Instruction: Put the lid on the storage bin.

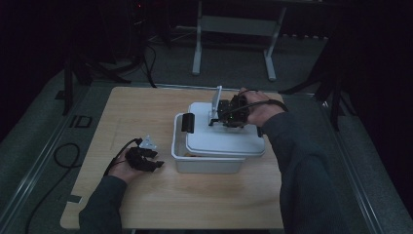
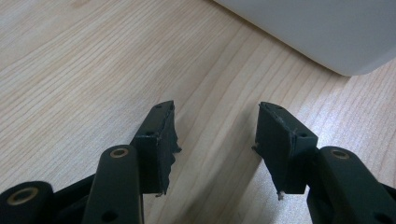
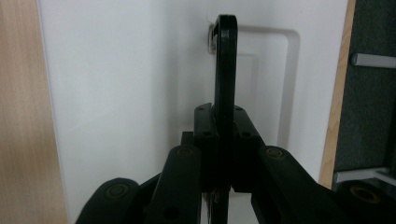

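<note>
Black jaws of the right gripper (image 3: 223,140) clamp the handle (image 3: 226,70) on the white lid (image 1: 214,139) atop the bin (image 1: 204,163). Left gripper (image 2: 215,140) rests on the surface (image 1: 146,195) just beside the bin, jaws apart, holding nothing.

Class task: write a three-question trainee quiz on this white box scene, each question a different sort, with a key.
1. True or false: the right tool is clamped on the black handle of the white lid.
2. Multiple choice: the left tool is A) holding the lid, B) open over bare table, C) inside the box.
3. Fill in: the lid sits ____ the box, shifted toward the person's right.

Key: 1 true; 2 B; 3 on
</note>
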Motion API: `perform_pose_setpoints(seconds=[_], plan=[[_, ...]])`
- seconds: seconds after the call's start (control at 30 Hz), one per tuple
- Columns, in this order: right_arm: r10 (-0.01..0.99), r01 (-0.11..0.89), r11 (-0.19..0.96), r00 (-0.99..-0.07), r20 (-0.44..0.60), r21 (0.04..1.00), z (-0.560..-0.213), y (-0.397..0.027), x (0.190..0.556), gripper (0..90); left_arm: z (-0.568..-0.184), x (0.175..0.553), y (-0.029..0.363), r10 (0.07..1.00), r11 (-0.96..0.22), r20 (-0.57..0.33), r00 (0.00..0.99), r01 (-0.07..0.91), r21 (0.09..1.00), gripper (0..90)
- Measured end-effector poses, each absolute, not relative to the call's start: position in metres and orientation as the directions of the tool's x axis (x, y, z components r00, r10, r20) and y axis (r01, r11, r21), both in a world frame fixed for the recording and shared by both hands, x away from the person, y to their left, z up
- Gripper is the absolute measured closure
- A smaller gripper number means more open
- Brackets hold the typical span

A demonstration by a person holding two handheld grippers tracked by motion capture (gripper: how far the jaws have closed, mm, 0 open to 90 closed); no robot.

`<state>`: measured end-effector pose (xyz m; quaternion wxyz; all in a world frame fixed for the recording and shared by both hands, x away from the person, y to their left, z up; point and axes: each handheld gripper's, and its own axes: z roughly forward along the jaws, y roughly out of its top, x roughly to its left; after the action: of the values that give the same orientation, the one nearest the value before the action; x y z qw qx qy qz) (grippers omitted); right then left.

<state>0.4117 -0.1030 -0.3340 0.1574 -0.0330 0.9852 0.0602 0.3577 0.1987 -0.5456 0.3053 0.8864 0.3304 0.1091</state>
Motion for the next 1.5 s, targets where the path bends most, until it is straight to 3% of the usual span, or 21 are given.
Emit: perform_pose_setpoints(seconds=[1.5], plan=[[-0.086, -0.124, 0.987, -0.946, -0.312, 0.105, -0.338, -0.071, 0.410, 84.2, -0.546, 0.359, 0.199, 0.645, -0.601, -0.003, 0.764, 0.510, 0.616, 47.6]])
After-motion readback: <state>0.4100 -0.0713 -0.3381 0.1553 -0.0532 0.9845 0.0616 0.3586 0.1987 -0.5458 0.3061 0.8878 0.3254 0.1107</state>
